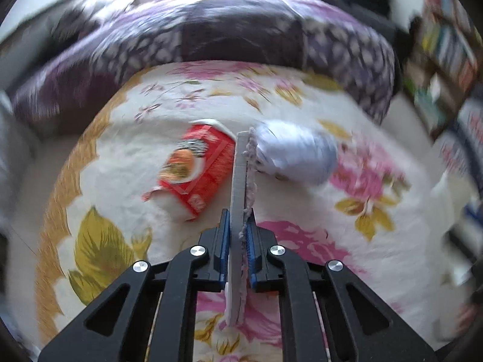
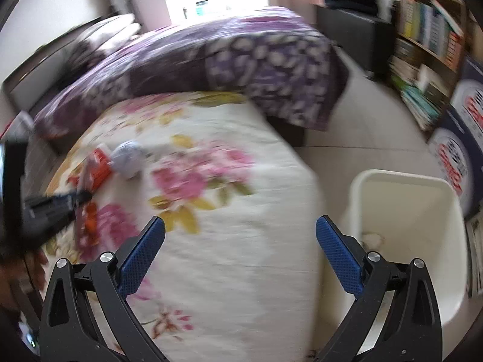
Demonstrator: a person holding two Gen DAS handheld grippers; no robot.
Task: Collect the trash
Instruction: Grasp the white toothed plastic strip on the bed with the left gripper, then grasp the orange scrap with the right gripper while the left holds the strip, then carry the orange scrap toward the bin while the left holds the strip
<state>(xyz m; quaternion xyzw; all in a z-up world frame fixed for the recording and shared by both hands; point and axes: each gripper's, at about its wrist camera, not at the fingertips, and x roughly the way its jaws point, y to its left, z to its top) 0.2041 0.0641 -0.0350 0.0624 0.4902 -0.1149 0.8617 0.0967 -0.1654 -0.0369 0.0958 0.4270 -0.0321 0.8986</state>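
Left claw: our left claw is pinched tight on a thin flat grey card-like piece w/ a fuzzy lilac edge, seen edge-on & held above the bed.
Right claw: our right claw is spread wide, nothing btwn the blue pads.
Trash on bed: red printed snack wrapper & crumpled white-lilac paper ball lie near each other on the floral white-pink bedspread; touching or not, we can't tell.
Bin: cream plastic waste bin stands on the floor just beside the bed, right of our right claw.
Bkgd: purple patterned quilt bunched at far end of bed; wooden bookshelf at right.
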